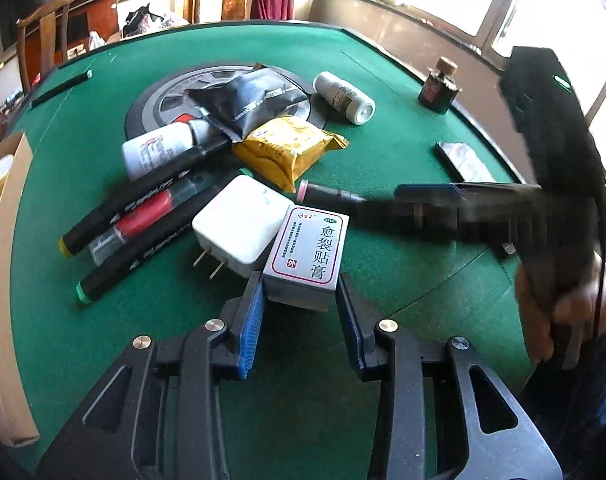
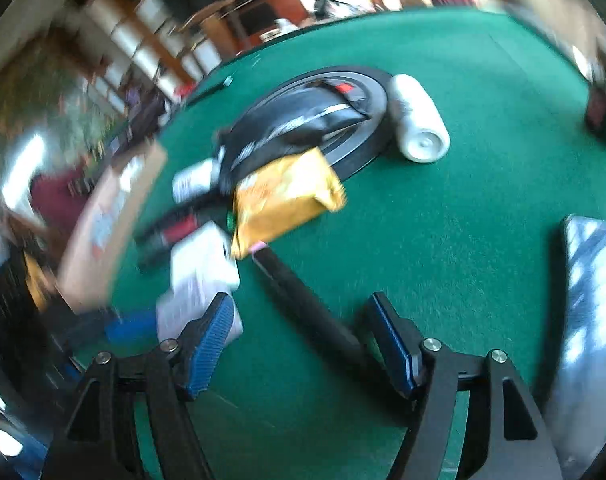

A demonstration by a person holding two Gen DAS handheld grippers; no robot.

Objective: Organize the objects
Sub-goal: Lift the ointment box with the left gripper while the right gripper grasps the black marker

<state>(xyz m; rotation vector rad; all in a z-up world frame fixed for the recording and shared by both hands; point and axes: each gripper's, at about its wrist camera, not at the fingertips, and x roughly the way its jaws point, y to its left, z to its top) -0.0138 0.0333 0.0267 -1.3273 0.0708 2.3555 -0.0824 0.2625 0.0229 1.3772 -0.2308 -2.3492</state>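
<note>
A heap lies on the green table [image 1: 403, 152]: a white medicine box [image 1: 307, 252] with Chinese text, a white charger [image 1: 239, 222], black markers [image 1: 143, 196], a red pen [image 1: 143, 220], a yellow packet [image 1: 289, 148], a black pouch [image 1: 251, 98] and white bottles [image 1: 345, 96]. My left gripper [image 1: 301, 300] has its blue pads against both sides of the medicine box. My right gripper [image 2: 299, 344] is open over a pink-tipped black marker [image 2: 303, 300], which lies between its fingers; this gripper also shows blurred in the left wrist view [image 1: 443, 208].
A dark ink bottle [image 1: 439, 86] stands at the far right. A phone [image 1: 463, 162] lies near the right edge. A round black hub [image 1: 159, 100] sits in the table's middle. A cardboard box [image 1: 3, 280] stands off the left edge. A thin black stick [image 1: 61, 88] lies far left.
</note>
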